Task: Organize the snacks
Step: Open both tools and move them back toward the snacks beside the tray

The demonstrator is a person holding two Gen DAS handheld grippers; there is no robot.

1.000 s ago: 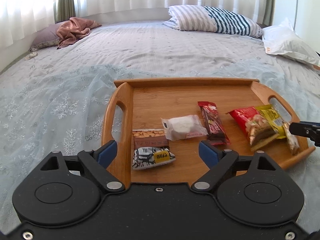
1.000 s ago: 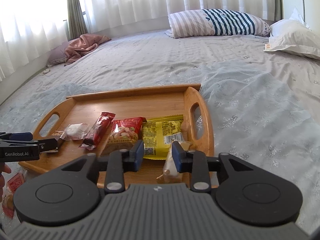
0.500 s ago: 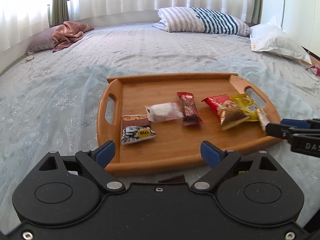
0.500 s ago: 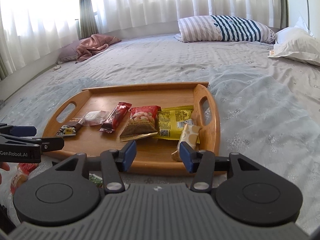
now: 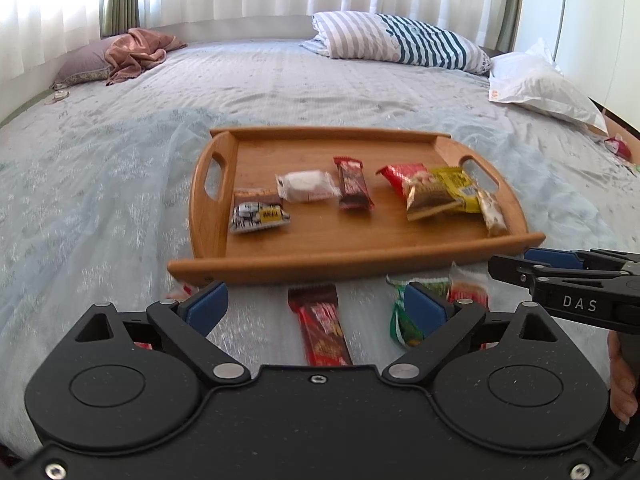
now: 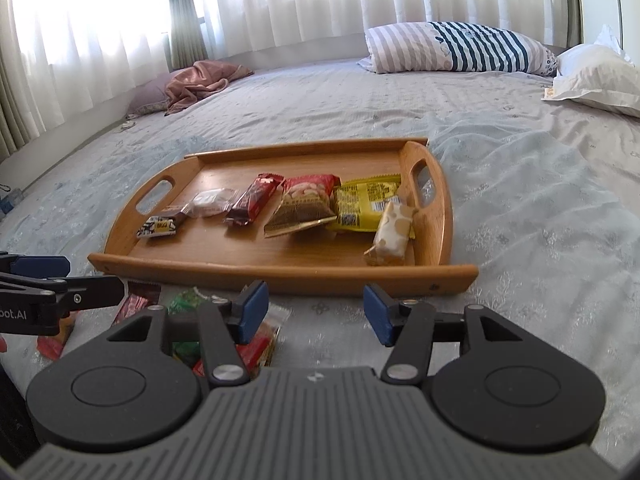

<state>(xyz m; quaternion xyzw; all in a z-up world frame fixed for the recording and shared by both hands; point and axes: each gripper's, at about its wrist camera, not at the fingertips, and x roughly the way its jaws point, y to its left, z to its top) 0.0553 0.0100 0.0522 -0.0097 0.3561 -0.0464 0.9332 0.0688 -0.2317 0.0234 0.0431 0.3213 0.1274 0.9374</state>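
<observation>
A wooden tray [image 5: 352, 266] lies on the bed with several snack packets in a row, from a black-and-white packet [image 5: 258, 214] to a beige bar [image 5: 494, 216] by the right handle. My left gripper [image 5: 316, 306] hovers in front of the tray, its jaws opening, above a loose red bar [image 5: 322, 328] that the pads do not touch. A green packet [image 5: 404, 320] lies beside it. In the right wrist view my right gripper [image 6: 316, 314] is short of the tray [image 6: 280, 276], jaws opening and empty; the beige bar [image 6: 392, 232] lies free.
Striped pillow [image 5: 400, 40] and white pillow [image 5: 540, 84] lie at the far side, with a pink cloth [image 5: 138, 52] at far left. Another red packet [image 5: 468, 292] sits near the right gripper [image 5: 516, 262]. A hand [image 5: 622, 380] shows at the right edge.
Both grippers drew back from the tray. The right one widened and let go of the beige bar, which now lies in the tray. Loose snacks on the bed came into view.
</observation>
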